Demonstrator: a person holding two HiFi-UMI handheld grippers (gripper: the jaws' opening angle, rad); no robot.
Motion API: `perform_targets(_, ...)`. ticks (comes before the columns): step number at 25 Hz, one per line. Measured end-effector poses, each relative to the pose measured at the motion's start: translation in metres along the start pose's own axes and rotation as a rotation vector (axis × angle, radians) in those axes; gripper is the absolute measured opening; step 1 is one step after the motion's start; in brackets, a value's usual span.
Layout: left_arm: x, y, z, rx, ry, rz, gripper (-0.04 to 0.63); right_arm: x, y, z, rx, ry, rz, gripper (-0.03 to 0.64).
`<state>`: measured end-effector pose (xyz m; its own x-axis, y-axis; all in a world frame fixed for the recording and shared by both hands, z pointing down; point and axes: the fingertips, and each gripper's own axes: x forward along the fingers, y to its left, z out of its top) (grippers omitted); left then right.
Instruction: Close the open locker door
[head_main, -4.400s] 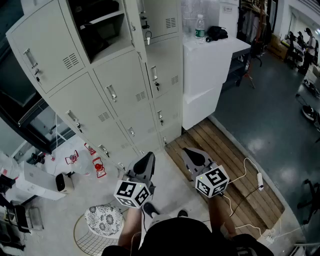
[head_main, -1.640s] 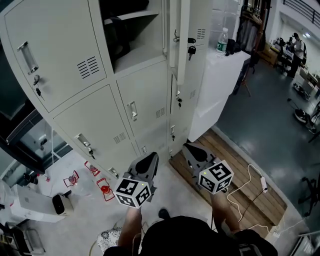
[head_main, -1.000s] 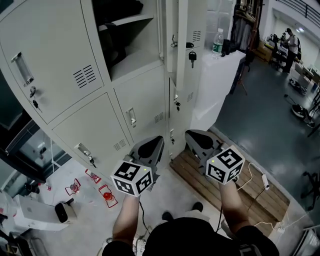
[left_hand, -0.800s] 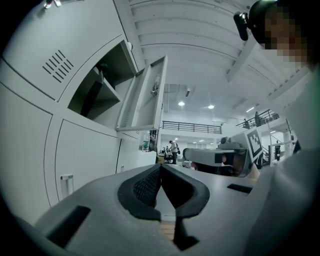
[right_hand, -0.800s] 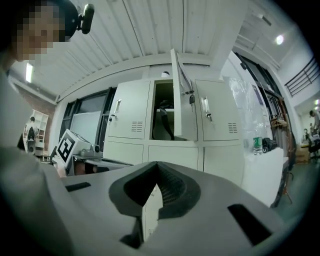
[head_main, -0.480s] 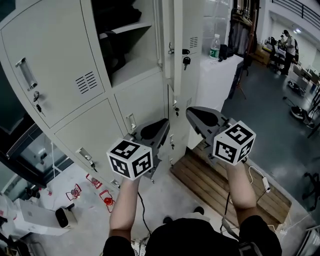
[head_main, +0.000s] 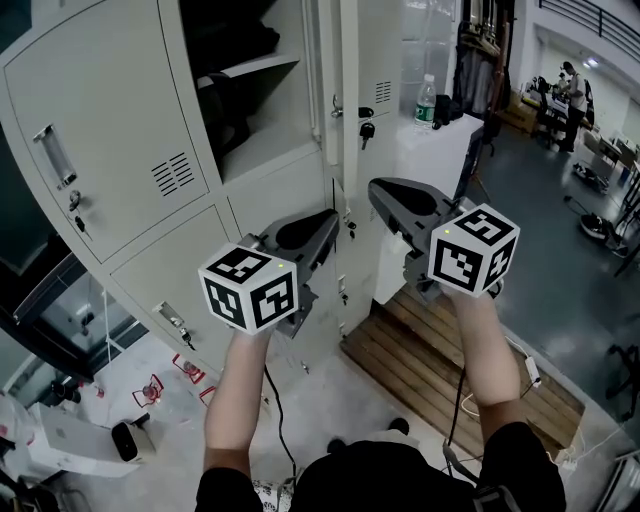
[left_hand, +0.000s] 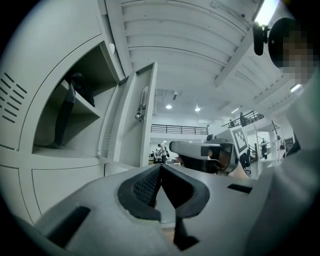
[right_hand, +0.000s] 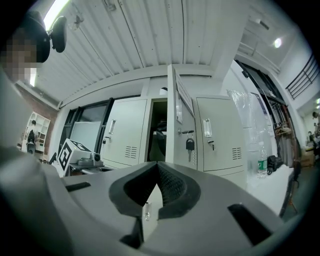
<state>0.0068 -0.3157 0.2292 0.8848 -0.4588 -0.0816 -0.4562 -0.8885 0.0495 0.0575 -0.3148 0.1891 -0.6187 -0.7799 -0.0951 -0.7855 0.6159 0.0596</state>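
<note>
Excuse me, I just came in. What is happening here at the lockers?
A person stands in front of a bank of grey lockers, holding one claw in each hand. The left claw and the right claw are both held up toward the open locker door. Both have their jaws together and hold nothing. The door stands wide open, almost edge-on to the person, with a key hanging from its lock. Neither claw touches the door yet, so the closing has not begun.
</note>
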Motion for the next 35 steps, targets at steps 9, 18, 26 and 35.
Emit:
perform_targets(9,0.003,0.004,0.05,0.036,-0.039,0.005,0.018,0.009,-0.009,0.044,-0.021,0.0,0.0,0.005)
perform_targets(18,0.005,0.006,0.094,0.102,-0.052,0.024,0.018,0.019,-0.021,0.081,-0.044,0.01,-0.001,0.005)
perform_targets(26,0.013,0.014,0.107,0.124,-0.052,0.069,0.018,0.034,-0.031,0.097,-0.043,0.024,0.006,0.006)
perform_targets(35,0.01,0.022,0.103,0.139,-0.059,0.135,0.018,0.047,-0.035,0.103,-0.049,0.024,0.015,0.051)
